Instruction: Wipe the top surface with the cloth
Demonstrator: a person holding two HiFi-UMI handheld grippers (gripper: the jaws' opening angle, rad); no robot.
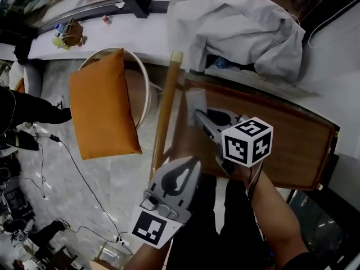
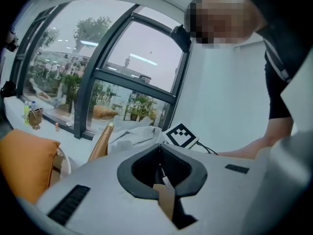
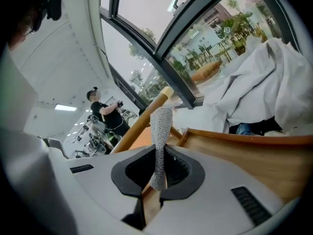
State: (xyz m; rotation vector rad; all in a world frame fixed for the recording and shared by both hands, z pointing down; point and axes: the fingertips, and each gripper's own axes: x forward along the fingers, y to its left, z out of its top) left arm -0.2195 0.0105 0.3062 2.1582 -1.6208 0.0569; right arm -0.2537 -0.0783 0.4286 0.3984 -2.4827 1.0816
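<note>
A small grey knit cloth (image 1: 196,101) (image 3: 160,126) is pinched in my right gripper (image 1: 199,113) (image 3: 160,146), which is shut on it. The cloth's free end hangs over the left end of the brown wooden top (image 1: 287,145) (image 3: 254,153), a tray-like surface with a raised rim. I cannot tell whether the cloth touches the wood. My left gripper (image 1: 193,162) (image 2: 159,145) is held lower and to the left, off the top's near-left corner, shut with nothing between its jaws. From the left gripper view I see the right gripper's marker cube (image 2: 181,136).
A slanted wooden pole (image 1: 166,108) runs along the top's left side. An orange cushion (image 1: 104,108) lies on a round chair at the left. A rumpled white garment (image 1: 247,30) lies behind the top on the sill. Cables (image 1: 73,162) trail over the floor.
</note>
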